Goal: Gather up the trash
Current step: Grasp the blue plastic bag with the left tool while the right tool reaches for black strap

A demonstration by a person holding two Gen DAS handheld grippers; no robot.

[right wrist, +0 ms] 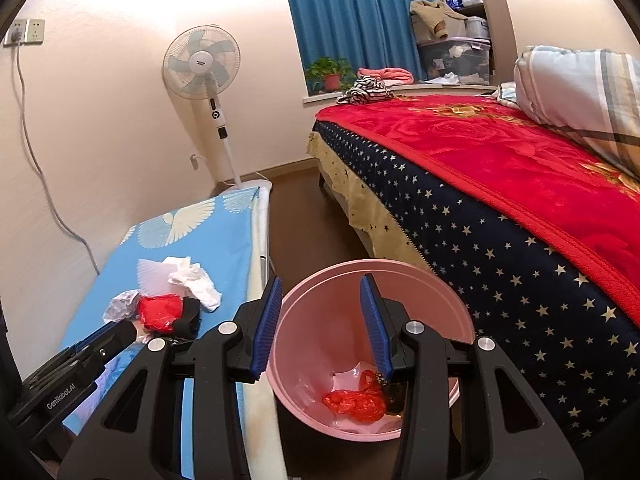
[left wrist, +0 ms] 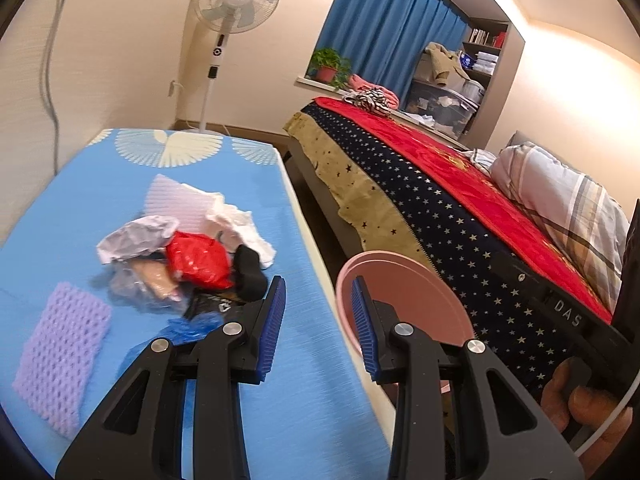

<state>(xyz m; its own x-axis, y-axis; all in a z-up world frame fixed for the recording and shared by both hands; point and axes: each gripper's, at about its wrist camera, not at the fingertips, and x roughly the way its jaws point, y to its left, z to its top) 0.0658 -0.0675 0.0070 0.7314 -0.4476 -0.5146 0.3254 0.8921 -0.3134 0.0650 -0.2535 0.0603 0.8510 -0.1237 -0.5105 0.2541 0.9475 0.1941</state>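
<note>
A heap of trash lies on the blue-covered table [left wrist: 100,184]: a red plastic bag [left wrist: 198,260], crumpled white paper [left wrist: 236,220], a black piece [left wrist: 250,276], clear wrap and a purple foam net [left wrist: 60,360]. My left gripper [left wrist: 319,284] is open and holds nothing, just right of the heap near the table's edge. On the floor between table and bed stands a pink bin [right wrist: 400,276]. Inside it lie a red plastic bag [right wrist: 356,400] and something dark. My right gripper [right wrist: 321,284] hangs open over the bin with nothing between its jaws. In the right wrist view the left gripper [right wrist: 130,330] points at the heap [right wrist: 160,312].
A bed [right wrist: 500,184] with a red blanket and a starry dark cover runs along the right, close to the bin. A standing fan [right wrist: 202,64] is at the far wall. A narrow strip of brown floor [right wrist: 300,216] separates table and bed. A hand [left wrist: 580,404] shows at lower right.
</note>
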